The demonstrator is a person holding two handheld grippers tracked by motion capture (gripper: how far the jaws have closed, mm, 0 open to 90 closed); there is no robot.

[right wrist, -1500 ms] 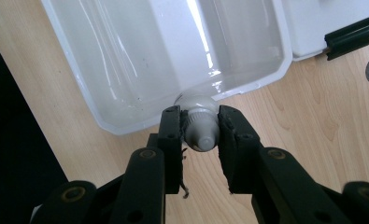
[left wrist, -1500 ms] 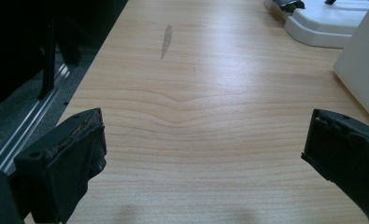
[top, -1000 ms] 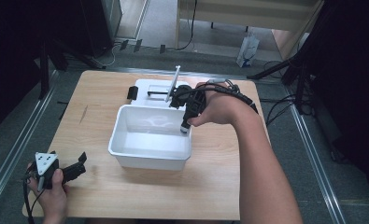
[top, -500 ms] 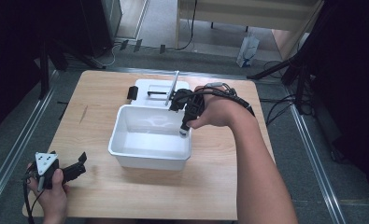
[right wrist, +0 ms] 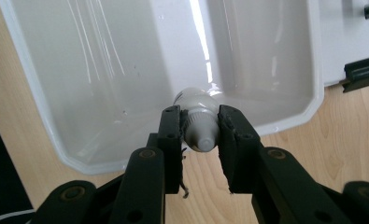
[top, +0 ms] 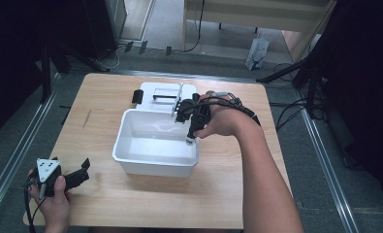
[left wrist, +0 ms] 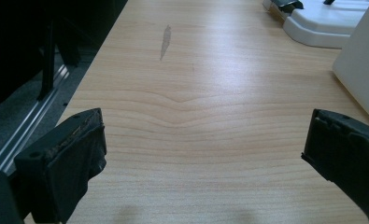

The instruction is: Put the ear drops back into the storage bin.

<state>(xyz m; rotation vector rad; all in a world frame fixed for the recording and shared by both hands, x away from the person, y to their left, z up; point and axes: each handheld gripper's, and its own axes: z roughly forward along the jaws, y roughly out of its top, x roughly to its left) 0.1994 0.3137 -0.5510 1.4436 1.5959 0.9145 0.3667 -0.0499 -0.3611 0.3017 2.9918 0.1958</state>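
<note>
A person stands at a wooden table [top: 218,194] with a gripper in each hand. The right gripper [right wrist: 200,135] has its two black fingers [right wrist: 171,135] closed on the neck of a small white bottle [right wrist: 198,119], one finger on each side, cap end toward the camera. Below and beyond the fingers lies a white tub [top: 131,155], and the bottle hangs over its right-hand rim. Behind the tub is a white lid [top: 162,92] with a black handle. The left gripper [left wrist: 203,154] rests low over bare wood, its fingers [left wrist: 72,158] spread wide apart and holding nothing; the tub's wall stands just beyond the right-hand finger.
</note>
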